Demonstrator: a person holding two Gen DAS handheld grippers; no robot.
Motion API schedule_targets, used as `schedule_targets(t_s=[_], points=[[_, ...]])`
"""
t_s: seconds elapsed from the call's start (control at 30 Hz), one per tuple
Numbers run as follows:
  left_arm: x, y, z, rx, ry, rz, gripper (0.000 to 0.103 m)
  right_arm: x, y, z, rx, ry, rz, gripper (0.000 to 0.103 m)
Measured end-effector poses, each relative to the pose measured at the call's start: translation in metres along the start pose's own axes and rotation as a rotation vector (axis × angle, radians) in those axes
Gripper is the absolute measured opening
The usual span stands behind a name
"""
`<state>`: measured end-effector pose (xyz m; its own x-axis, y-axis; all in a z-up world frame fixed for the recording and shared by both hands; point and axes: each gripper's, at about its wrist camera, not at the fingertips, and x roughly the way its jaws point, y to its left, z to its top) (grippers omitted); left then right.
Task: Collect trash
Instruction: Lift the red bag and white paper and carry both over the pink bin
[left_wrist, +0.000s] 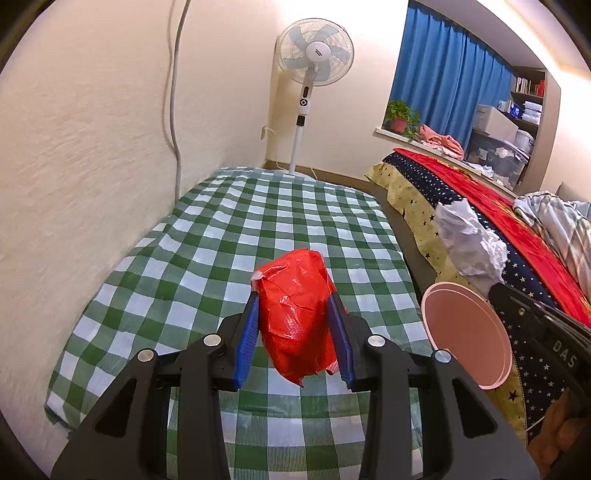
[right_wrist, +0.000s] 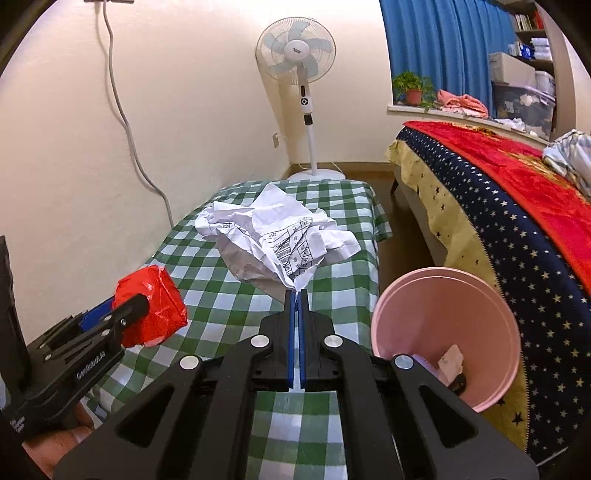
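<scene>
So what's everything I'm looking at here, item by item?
red wrapper: one, red, clamped in the left hand-held gripper
crumpled paper: one, white, printed, pinched by the right hand-held gripper
bin: one, pink, between table and bed
checked cloth: one, green and white, over the table
fan: one, white, corner
bed: one, red and starry covers, right
curtain: one, blue
left hand-held gripper: shut on wrapper
right hand-held gripper: shut on paper

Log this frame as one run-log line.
left claw: shut on red wrapper | right claw: shut on crumpled paper | pink bin: beside checked table
</scene>
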<state>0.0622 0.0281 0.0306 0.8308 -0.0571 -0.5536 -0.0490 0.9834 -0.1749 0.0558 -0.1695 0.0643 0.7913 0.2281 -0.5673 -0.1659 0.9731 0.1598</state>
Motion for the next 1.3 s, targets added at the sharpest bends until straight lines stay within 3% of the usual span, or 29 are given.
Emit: schedule_targets(t_s=[0.67,1.03,1.3], points=[[0.010,-0.014,-0.004,0.022,0.007,-0.026,0.036,-0.006,-0.018,-0.019,0.017,0.014,-0.040,0.002],[0.034,-0.038,-0.011,0.052,0.028,-0.056,0.036,0.004,-0.058,-0.022,0.090,0.024,-0.108,0.002],[0.056,-0.070,-0.016,0.079,0.038,-0.119,0.036,0.009,-0.094,-0.024,0.141,0.030,-0.196,0.002]])
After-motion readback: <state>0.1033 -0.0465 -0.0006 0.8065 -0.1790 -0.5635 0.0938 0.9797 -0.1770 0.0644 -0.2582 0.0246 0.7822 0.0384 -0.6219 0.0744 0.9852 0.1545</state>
